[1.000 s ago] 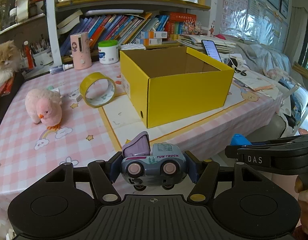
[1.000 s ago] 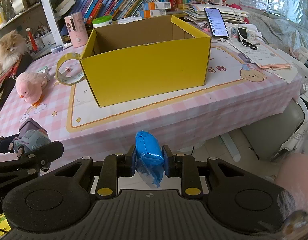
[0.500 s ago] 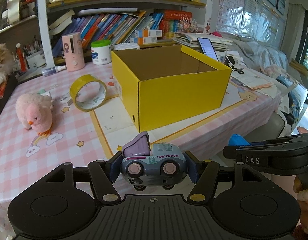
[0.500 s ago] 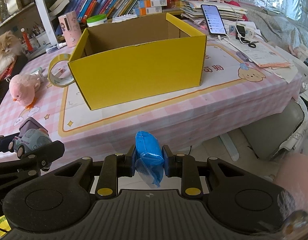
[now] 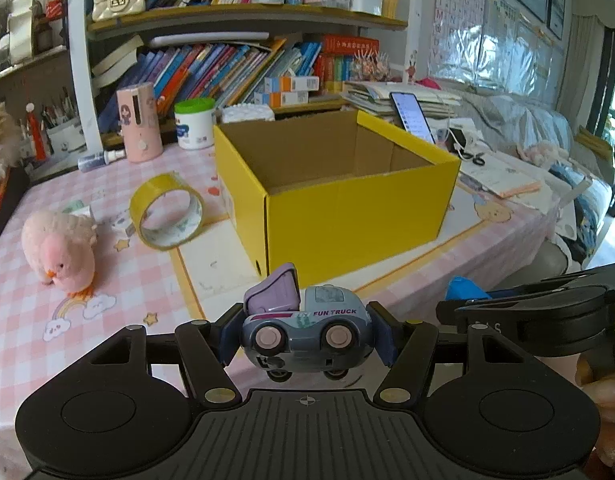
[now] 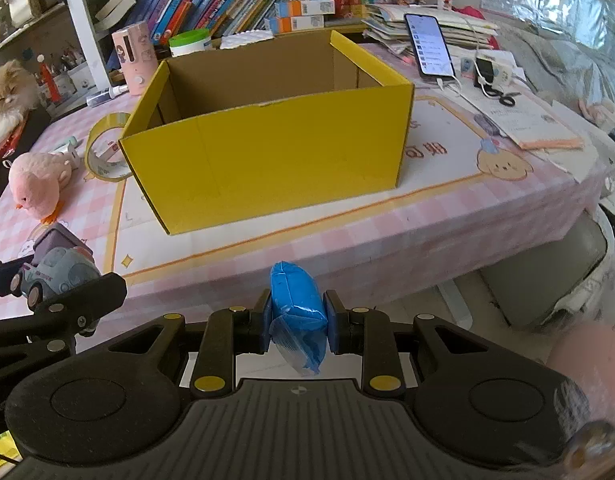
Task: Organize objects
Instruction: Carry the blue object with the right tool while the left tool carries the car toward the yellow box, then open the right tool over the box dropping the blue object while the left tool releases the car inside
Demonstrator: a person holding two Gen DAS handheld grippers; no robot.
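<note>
One yellow box (image 5: 359, 216) is sitting open-topped on a pale mat on the counter (image 5: 23, 332), with only bare cardboard showing inside as far as can be seen. To its left, one roll of yellow tape (image 5: 165, 210) is lying tilted just beside the box, and one pink plush chick (image 5: 59, 250) is standing further left, apart from the tape. Behind them, one pink cylinder (image 5: 138, 122) and one white tub with a green lid (image 5: 194, 123) are standing near the bookshelf (image 5: 235, 60). One phone (image 6: 429, 46) is leaning behind the box's right end, on stacked papers.

The left claw (image 5: 307, 338) is gripping one toy truck (image 5: 307, 332) by its ends, held in the air at the counter's near edge, in front of the box. The right claw (image 6: 298, 322) is clamping one blue packet (image 6: 297, 312), held beyond the counter's near edge, above the floor. Nothing is standing between either claw and the box.

A pink checked cloth is covering the counter. A fluffy cat (image 6: 5, 98) is resting at the far left.
</note>
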